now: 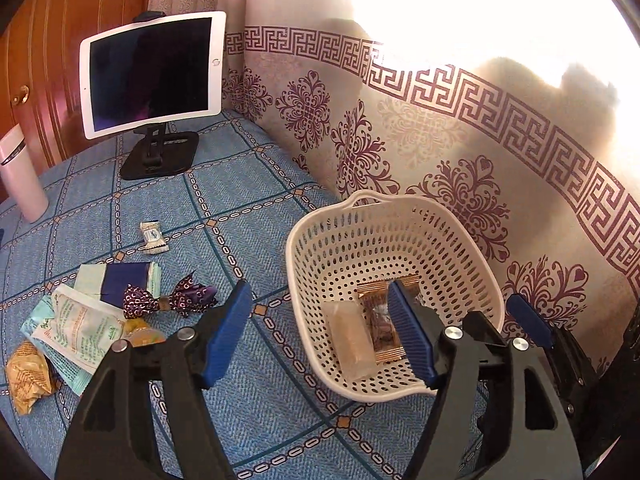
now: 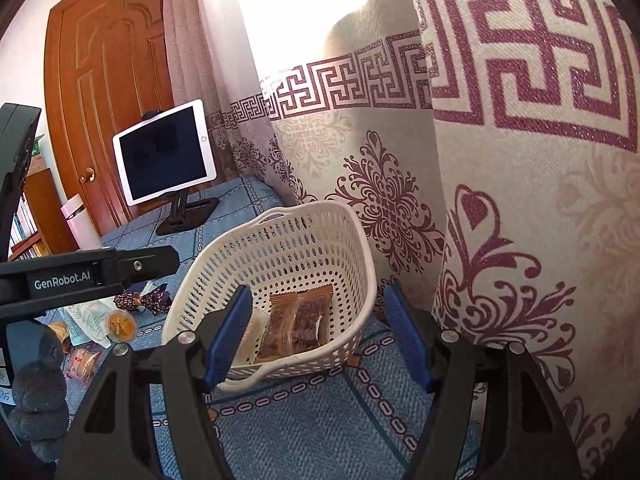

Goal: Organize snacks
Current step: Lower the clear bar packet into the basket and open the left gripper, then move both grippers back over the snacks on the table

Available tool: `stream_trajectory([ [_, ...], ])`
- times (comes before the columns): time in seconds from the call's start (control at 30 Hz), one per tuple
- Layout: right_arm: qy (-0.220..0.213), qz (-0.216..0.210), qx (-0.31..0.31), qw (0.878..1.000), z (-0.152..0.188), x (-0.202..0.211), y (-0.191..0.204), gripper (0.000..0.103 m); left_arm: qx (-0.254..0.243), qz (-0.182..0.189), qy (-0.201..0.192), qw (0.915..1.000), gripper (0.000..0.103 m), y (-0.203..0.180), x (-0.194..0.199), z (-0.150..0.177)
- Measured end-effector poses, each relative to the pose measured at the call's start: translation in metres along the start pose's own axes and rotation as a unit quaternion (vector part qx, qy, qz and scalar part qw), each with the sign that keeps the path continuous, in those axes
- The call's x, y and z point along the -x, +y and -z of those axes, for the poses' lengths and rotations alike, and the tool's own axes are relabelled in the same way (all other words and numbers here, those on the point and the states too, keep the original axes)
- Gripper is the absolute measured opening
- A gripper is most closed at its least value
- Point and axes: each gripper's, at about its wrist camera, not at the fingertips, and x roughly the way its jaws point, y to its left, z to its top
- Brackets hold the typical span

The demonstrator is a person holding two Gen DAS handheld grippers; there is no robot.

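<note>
A white perforated basket (image 1: 384, 216) stands on the blue tablecloth against the curtain. In it lie a brown snack packet (image 1: 380, 320) and a pale translucent packet (image 1: 352, 340). My left gripper (image 1: 320, 332) is open over the basket's near left rim with nothing between its pads. Loose snacks lie to its left: a purple bow-wrapped candy (image 1: 168, 296), a small white candy (image 1: 154, 238), pale green packets (image 1: 80, 328), an orange jelly cup (image 1: 144, 336) and a golden wrapper (image 1: 28, 376). My right gripper (image 2: 316, 336) is open just in front of the basket (image 2: 360, 256), holding nothing.
A tablet on a black stand (image 1: 152, 76) and a pink bottle (image 1: 22, 176) stand at the table's far left. The patterned curtain (image 1: 440, 140) hangs close behind and right of the basket. A wooden door (image 2: 108, 80) and a bookshelf (image 2: 28, 216) lie beyond. A dark gloved hand (image 2: 36, 400) grips the left tool.
</note>
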Motion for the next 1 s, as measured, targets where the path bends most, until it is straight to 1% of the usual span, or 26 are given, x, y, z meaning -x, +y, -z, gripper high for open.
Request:
stream_trajectory([
  [0.03,0.000,-0.003,0.001,1.000,0.000,0.000,0.002,0.068,0.004,-0.004,0.000,1.0000,0.081,0.003,0.001,0.001],
  [0.07,-0.001,-0.006,0.002,1.000,0.000,0.001,0.003,0.069,0.008,-0.007,-0.001,0.9999,0.083,0.007,0.003,0.001],
  [0.13,-0.002,-0.009,0.006,1.000,0.000,0.002,0.007,0.071,0.014,-0.016,-0.003,0.9998,0.090,0.013,0.007,0.001],
  [0.23,-0.001,-0.017,0.008,1.000,0.000,0.004,0.012,0.072,0.014,-0.040,-0.015,0.9990,0.094,0.020,0.014,0.002],
  [0.57,-0.001,-0.033,0.019,0.999,0.002,0.008,0.030,0.072,0.031,-0.085,-0.032,0.9953,0.095,0.048,0.035,0.007],
  [0.7,-0.003,-0.042,0.023,0.999,0.003,0.011,0.038,0.074,0.041,-0.104,-0.039,0.9929,0.098,0.062,0.044,0.011],
  [1.0,-0.003,-0.058,0.033,0.998,0.004,0.015,0.051,0.074,0.063,-0.139,-0.037,0.9877,0.098,0.094,0.055,0.024],
])
